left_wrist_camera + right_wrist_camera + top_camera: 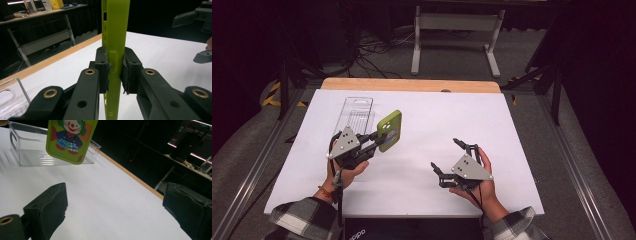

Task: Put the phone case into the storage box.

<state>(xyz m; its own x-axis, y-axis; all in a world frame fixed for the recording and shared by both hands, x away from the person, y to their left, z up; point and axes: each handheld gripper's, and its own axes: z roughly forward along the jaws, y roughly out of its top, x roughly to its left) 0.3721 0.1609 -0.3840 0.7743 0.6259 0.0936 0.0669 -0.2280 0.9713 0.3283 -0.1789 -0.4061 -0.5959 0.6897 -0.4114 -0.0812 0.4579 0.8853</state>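
A lime-green phone case (389, 130) hangs above the white table (427, 115), held on edge by my left gripper (377, 140), which is shut on it. In the left gripper view the case (115, 37) stands upright between the two black pads (103, 65), pressed from both sides. Seen from the right gripper view, the case (71, 137) shows a clown picture on its back. My right gripper (447, 154) rests low at the table's right half, open with nothing between its fingers (48, 207).
A clear plastic bin (355, 114) stands on the table behind the case, at the left rear. The table's wooden far edge (412, 85) runs along the back. A white frame (457, 30) and cables lie on the floor beyond.
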